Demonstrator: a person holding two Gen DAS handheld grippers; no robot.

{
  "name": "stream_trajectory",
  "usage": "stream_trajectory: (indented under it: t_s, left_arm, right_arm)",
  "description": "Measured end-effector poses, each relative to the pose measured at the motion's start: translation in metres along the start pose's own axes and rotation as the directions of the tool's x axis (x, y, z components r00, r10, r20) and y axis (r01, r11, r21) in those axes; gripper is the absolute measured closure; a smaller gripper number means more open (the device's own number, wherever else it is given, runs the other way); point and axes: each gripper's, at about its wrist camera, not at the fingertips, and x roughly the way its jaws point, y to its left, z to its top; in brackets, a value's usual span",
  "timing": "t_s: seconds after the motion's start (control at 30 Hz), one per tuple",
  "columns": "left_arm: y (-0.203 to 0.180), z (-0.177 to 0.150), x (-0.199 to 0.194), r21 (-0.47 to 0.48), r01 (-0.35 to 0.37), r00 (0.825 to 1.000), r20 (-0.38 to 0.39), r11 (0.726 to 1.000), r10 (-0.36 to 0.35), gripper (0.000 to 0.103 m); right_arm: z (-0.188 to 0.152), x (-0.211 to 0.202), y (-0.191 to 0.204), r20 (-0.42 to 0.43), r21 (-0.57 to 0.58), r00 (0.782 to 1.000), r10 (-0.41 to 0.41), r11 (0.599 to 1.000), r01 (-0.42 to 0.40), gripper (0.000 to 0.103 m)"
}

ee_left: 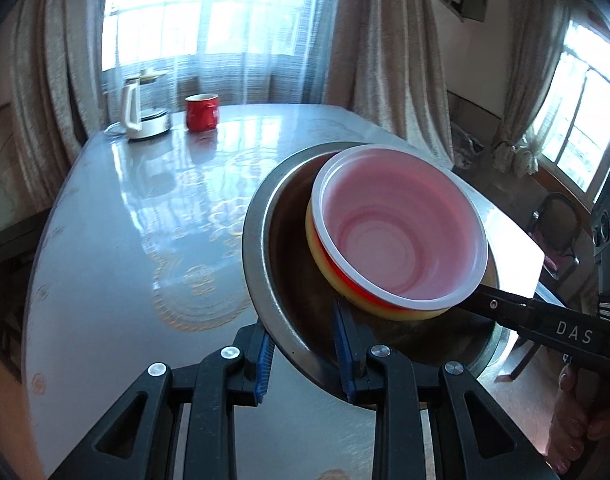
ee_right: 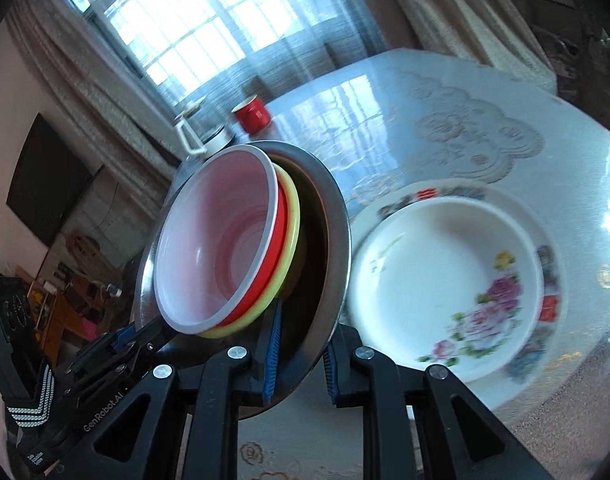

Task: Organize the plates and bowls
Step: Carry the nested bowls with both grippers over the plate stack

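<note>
Left gripper [ee_left: 305, 354] and right gripper [ee_right: 299, 364] each clamped the rim of a round steel basin [ee_right: 337, 232], held tilted above the glossy table [ee_left: 125, 220]. Nested plastic bowls [ee_left: 401, 236], white over red and yellow, lay inside.

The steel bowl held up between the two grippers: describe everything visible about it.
The steel bowl is a wide, shallow basin of dull grey metal with a flat rolled rim and a dark inside. It is lifted off the table and tilted. The left hand-held gripper and the right hand-held gripper each pinch its rim, one blue pad inside and one outside. Nested in it is a stack of plastic bowls: white-rimmed pink on top, red and yellow below.
</note>
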Motion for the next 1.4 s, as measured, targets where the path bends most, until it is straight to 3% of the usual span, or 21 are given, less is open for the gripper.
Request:
stream_trajectory:
  t_s: [0.63, 1.4]
  left_arm:
    - [-0.080, 0.021, 0.038, 0.123, 0.095, 0.995, -0.019, 0.988, -0.094, 0.075]
    - [-0.103, 0.017, 0.071, 0.151, 0.084, 0.995, -0.057, 0.985, -0.076, 0.075]
  right_arm:
    - [0.009, -0.041, -0.068, 0.081, 0.147, 0.990, -0.116, 0.984, 0.103, 0.084]
    - [-0.006, -0.042, -0.104, 0.040, 0.234, 0.986, -0.161, 0.961, 0.148, 0.084]
